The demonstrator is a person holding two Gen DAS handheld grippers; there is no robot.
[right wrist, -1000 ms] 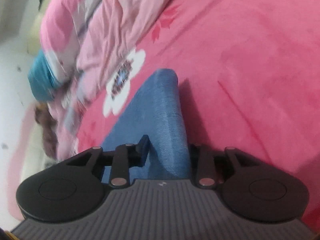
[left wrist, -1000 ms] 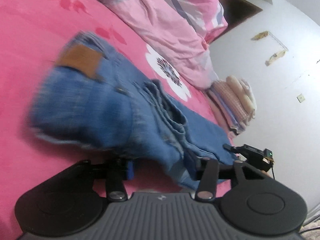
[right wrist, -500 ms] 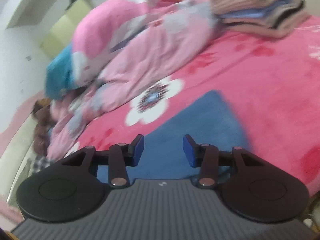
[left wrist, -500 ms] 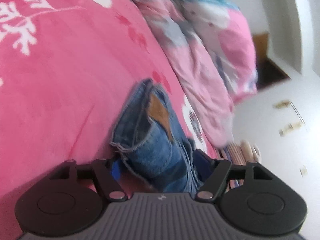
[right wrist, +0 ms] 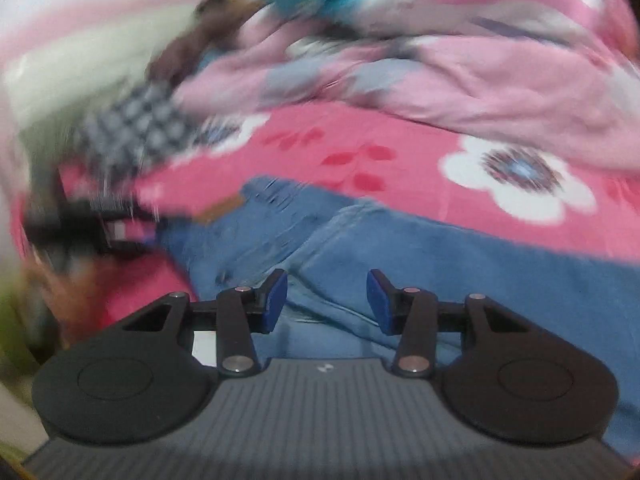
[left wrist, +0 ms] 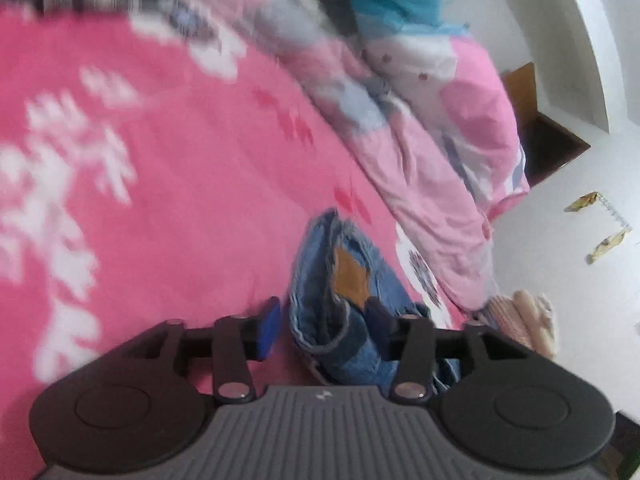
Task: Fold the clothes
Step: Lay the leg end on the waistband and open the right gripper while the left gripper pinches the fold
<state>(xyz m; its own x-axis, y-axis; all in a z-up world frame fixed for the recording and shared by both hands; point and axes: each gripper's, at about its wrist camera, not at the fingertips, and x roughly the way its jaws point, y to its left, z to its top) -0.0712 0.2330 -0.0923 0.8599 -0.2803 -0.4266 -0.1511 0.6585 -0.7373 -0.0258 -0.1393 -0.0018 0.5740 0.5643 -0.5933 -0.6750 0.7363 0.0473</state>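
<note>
Jeans (left wrist: 352, 304) bunched between the left gripper (left wrist: 324, 328) fingers, waistband end with the brown patch (left wrist: 350, 276) pointing away. Right pad buried in denim, left pad (left wrist: 267, 332) a hair off it; can't tell if it's a real grip. A second ago the waist hung wide and loose ahead of those fingers; now it's a narrow wad. Right gripper (right wrist: 322, 300) was clamped on a leg fold then; now about half open, nothing between the pads, hovering over denim spread flat on the pink bedspread (right wrist: 400, 160). Quilt (right wrist: 460, 72) beyond.
</note>
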